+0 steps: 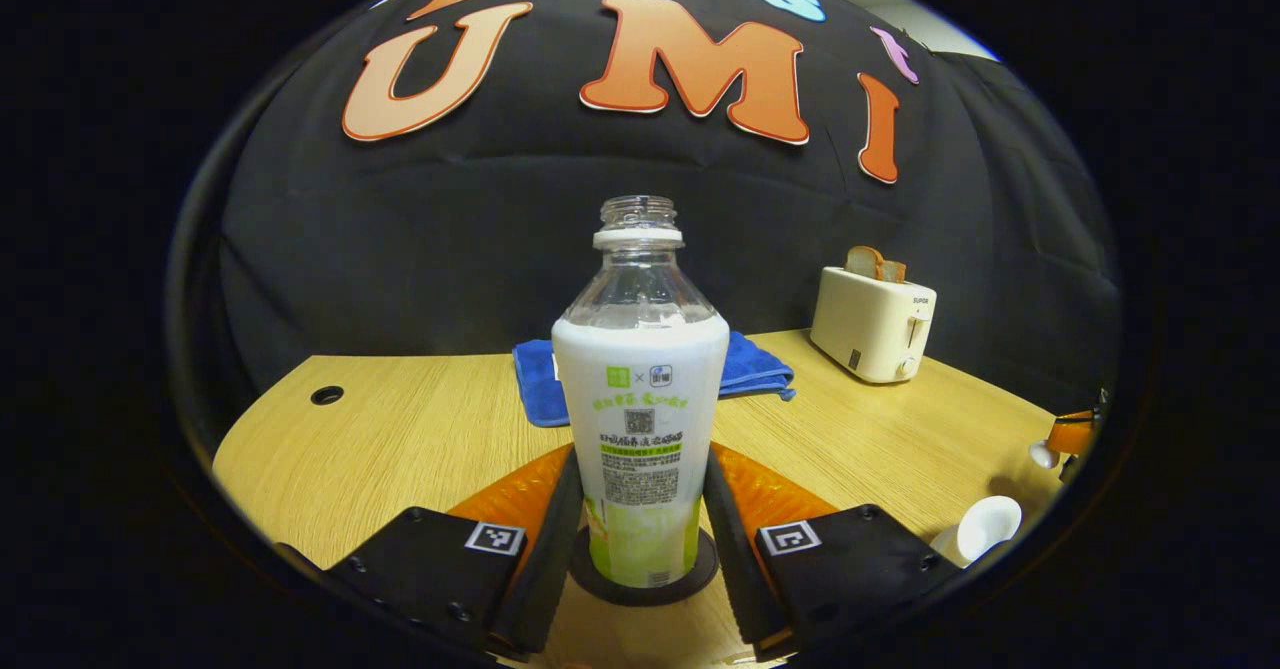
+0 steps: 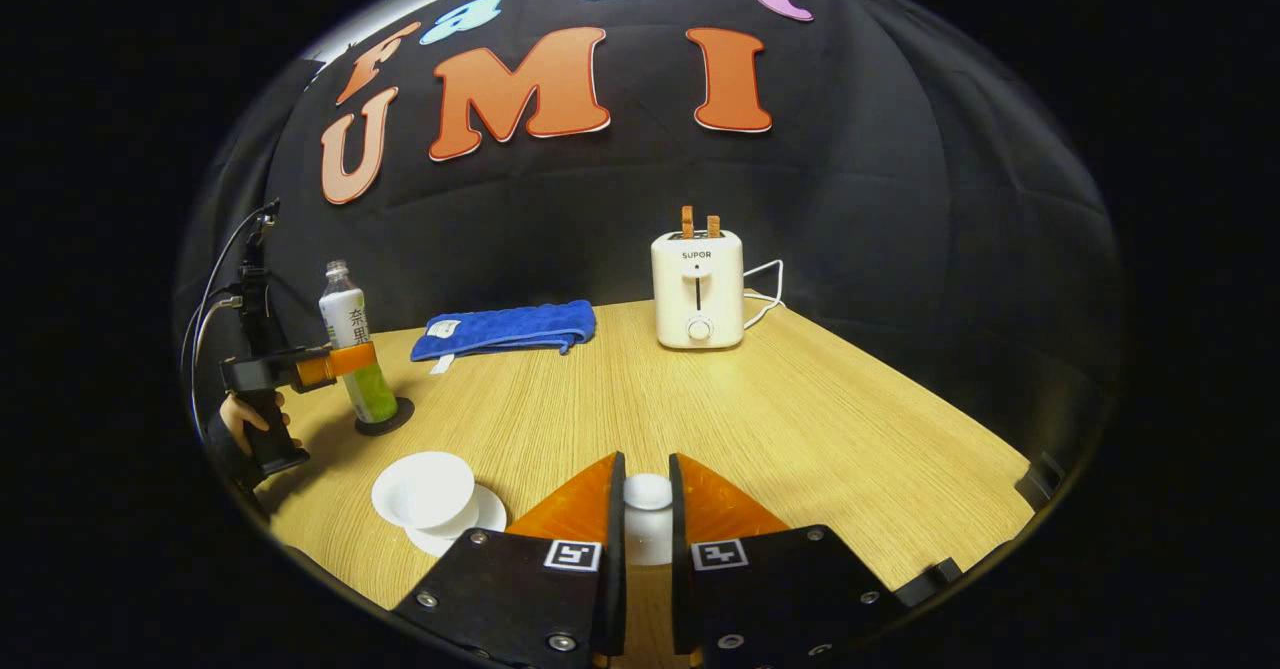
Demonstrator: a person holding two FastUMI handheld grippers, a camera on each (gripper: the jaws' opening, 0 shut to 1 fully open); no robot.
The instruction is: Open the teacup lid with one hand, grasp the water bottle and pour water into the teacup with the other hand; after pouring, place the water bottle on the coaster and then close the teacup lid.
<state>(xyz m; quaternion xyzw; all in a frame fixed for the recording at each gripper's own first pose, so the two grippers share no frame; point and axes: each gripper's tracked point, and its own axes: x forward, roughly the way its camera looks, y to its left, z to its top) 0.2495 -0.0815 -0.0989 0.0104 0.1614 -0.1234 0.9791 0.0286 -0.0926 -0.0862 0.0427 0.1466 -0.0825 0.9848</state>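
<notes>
We see the left gripper (image 1: pixel 640 509) with its fingers flanking the uncapped bottle (image 1: pixel 640 399), which stands on the dark coaster (image 1: pixel 700 574); whether the pads press it we cannot tell. The right gripper (image 2: pixel 647 509) is clamped on the white lid (image 2: pixel 647 494), the open teacup (image 2: pixel 423 489) lying at its ten o'clock. A jerky release could, we judge, tip the bottle off the coaster. The toaster (image 2: pixel 698 289) at twelve o'clock reads "SUPOR"; the bottle's print is too small to read.
</notes>
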